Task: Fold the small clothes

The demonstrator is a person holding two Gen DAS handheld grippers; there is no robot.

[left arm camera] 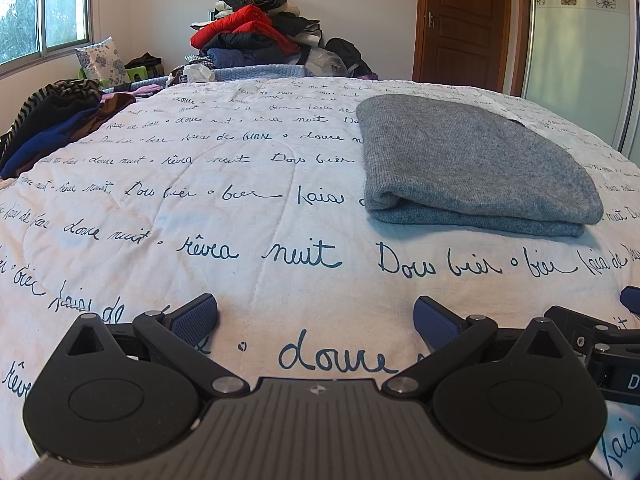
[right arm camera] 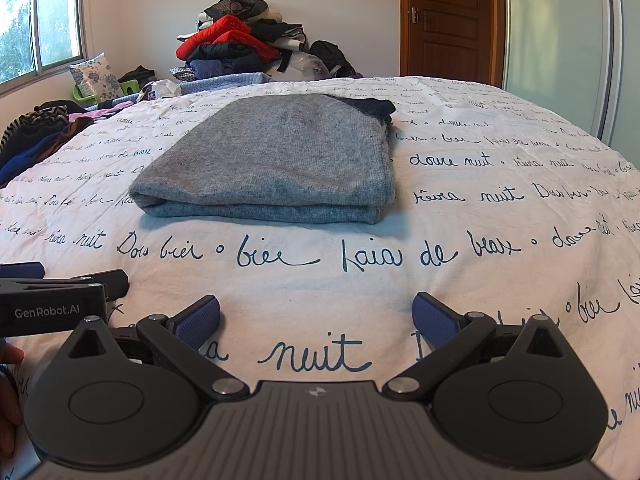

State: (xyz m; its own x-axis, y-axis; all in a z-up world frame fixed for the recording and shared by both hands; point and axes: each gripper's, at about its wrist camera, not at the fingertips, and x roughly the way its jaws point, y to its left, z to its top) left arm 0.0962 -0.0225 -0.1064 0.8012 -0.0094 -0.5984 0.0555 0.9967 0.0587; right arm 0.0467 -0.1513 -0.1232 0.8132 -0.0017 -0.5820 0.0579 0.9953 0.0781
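Left gripper (left arm camera: 316, 320): matte black linkage arms with silver pivot pins, ending in blue pads (left arm camera: 198, 316) of fine dotted texture; the jaws stood spread wide with nothing between them, low over the quilt (left arm camera: 200, 216). Right gripper (right arm camera: 316, 320): the same build, likewise spread and empty, held level and pointing up the bed. The two grippers lay side by side, each showing at the edge of the other's view. At the lower left edge of the right wrist view, part of a hand (right arm camera: 10, 400) showed.

The quilt was white, stitched in soft padded panels and printed with dark blue cursive script. On it, ahead of both grippers and well apart from them, lay the grey knit garment (right arm camera: 280, 156), folded into a flat rounded rectangle, its doubled fold facing the grippers; the weave looked fine and slightly fuzzy. A dark piece of cloth (right arm camera: 376, 108) showed at its far right corner.

Along the bed's left edge lay a heap of dark clothes (left arm camera: 60, 120), striped, blue and brown. Beyond the bed's far end rose a pile of clothing (left arm camera: 256, 32) with a red padded jacket
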